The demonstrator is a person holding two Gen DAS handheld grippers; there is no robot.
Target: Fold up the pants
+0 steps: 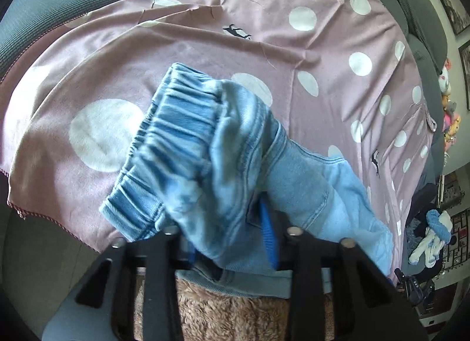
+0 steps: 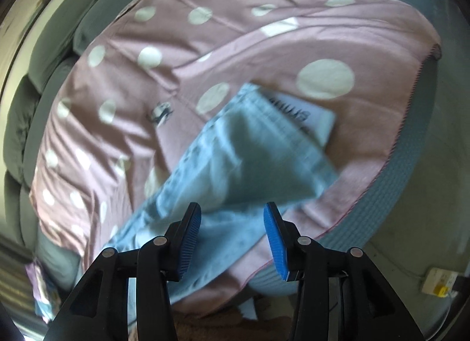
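Observation:
Light blue denim pants (image 1: 211, 164) with an elastic waistband hang bunched over my left gripper (image 1: 232, 241), which is shut on their fabric above the pink sheet; only one blue pad (image 1: 268, 232) shows, the other finger is hidden by cloth. In the right wrist view the pants (image 2: 235, 161) lie blurred on the sheet with a white label near the far end. My right gripper (image 2: 232, 241) is open and empty, its blue pads (image 2: 276, 241) just above the near part of the pants.
A pink sheet with white polka dots (image 1: 293, 47) covers a grey bed (image 1: 35, 35). Its edge (image 2: 390, 161) runs along the right. A pile of clothes (image 1: 431, 235) lies at the far right. A power strip (image 2: 437, 279) sits on the floor.

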